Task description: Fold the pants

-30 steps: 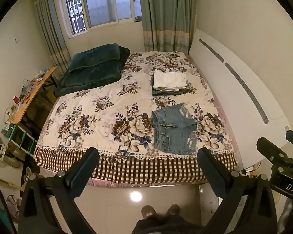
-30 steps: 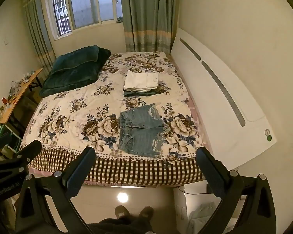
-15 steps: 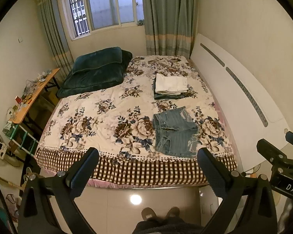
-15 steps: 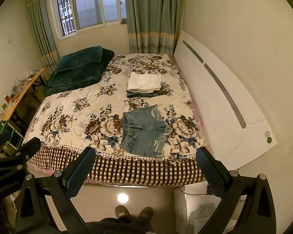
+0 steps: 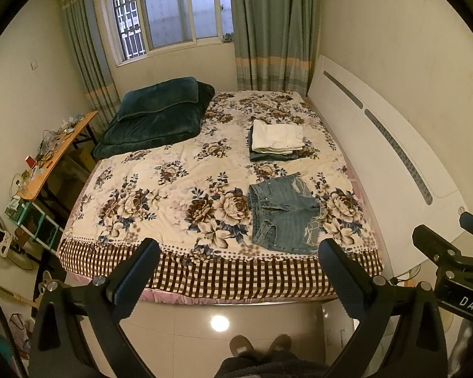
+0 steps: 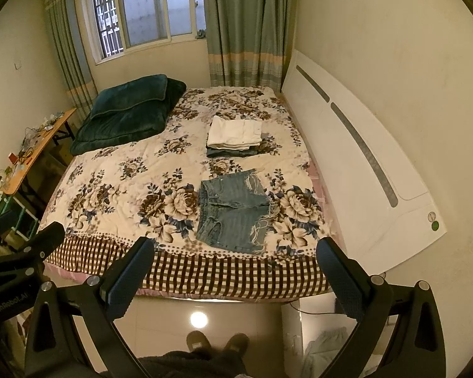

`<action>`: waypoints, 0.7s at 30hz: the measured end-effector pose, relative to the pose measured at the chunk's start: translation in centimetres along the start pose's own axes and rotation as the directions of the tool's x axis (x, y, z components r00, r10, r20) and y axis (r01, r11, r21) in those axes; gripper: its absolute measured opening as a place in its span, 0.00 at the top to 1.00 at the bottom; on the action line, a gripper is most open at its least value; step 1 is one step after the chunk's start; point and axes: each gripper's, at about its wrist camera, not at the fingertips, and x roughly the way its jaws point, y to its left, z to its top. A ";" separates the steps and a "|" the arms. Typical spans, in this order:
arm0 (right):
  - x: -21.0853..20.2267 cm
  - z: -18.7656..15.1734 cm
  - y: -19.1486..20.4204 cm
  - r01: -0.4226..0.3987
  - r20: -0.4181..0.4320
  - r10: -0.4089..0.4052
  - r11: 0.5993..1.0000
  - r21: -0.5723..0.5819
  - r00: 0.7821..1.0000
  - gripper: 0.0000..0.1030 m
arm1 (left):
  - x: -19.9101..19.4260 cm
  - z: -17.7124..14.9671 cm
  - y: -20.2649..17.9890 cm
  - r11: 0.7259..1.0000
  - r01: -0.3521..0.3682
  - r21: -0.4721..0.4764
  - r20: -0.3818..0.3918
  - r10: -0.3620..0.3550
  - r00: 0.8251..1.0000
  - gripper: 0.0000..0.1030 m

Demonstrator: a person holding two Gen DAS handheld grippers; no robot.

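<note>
- Denim shorts (image 5: 283, 214) spread flat on the floral bedspread (image 5: 160, 189), near its checked front edge, right of centre; just behind, folded pile of clothes (image 5: 276, 140). Left gripper (image 5: 238, 278) wide open, holding nothing, well apart from shorts.
- Same in right view: denim shorts (image 6: 233, 211) near front edge of bedspread (image 6: 123, 186); right gripper (image 6: 235, 275) wide open, empty, above floor.

Bed with clothes laid out on its floral cover

The bed (image 5: 173, 189) carried denim shorts (image 5: 283, 217) spread flat near its foot edge, a folded stack of clothes (image 5: 276, 141) farther back with a white piece on top, well apart from the shorts, and a dark green folded blanket (image 5: 157, 116) at the far left corner.
</note>
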 end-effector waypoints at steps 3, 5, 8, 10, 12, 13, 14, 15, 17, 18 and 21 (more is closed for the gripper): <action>0.0 -0.1 0.2 0.001 0.001 -0.001 1.000 0.001 1.000 0.00 | 0.0 -0.1 0.0 1.000 -0.001 0.003 0.001 0.001 1.000 0.00; 0.0 -0.1 0.1 -0.001 0.000 0.001 1.000 0.001 1.000 0.00 | 0.0 -0.1 0.1 1.000 0.001 0.001 0.001 -0.001 1.000 0.00; 0.0 -0.3 0.2 0.001 0.002 -0.001 1.000 -0.001 1.000 0.00 | 0.0 -0.1 0.1 1.000 0.000 0.002 0.001 0.000 1.000 0.00; 0.0 -0.3 0.2 0.000 0.001 0.000 1.000 -0.001 1.000 0.00 | -0.1 -0.1 0.1 1.000 0.000 0.000 0.002 0.000 1.000 0.00; -0.1 -0.2 0.2 -0.001 0.003 0.001 1.000 -0.001 1.000 0.00 | -0.1 -0.1 0.2 1.000 0.001 0.001 0.001 -0.001 1.000 0.00; 0.0 -0.2 0.2 -0.001 0.003 0.001 1.000 -0.002 1.000 0.00 | -0.2 -0.1 0.2 1.000 0.001 -0.001 0.001 -0.001 1.000 0.00; -0.1 -0.2 0.3 -0.001 0.004 0.001 1.000 -0.002 1.000 0.00 | -0.2 -0.1 0.3 1.000 0.001 0.000 0.003 -0.001 1.000 0.00; -0.2 -0.2 0.3 -0.002 0.004 0.002 1.000 -0.002 1.000 0.00 | -0.2 -0.1 0.3 1.000 0.000 0.001 0.002 0.000 1.000 0.00; -0.4 -0.2 0.3 -0.002 0.006 0.002 1.000 -0.001 1.000 0.00 | -0.2 -0.1 0.3 1.000 0.002 0.000 0.003 -0.002 1.000 0.00; -0.5 -0.1 0.3 -0.002 0.007 0.002 1.000 -0.002 1.000 0.00 | -0.3 -0.1 0.4 1.000 0.001 0.000 0.005 -0.001 1.000 0.00; -0.5 0.0 0.2 -0.002 0.006 0.002 1.000 0.001 1.000 0.00 | -0.7 0.0 0.8 1.000 0.001 0.001 0.008 -0.001 1.000 0.00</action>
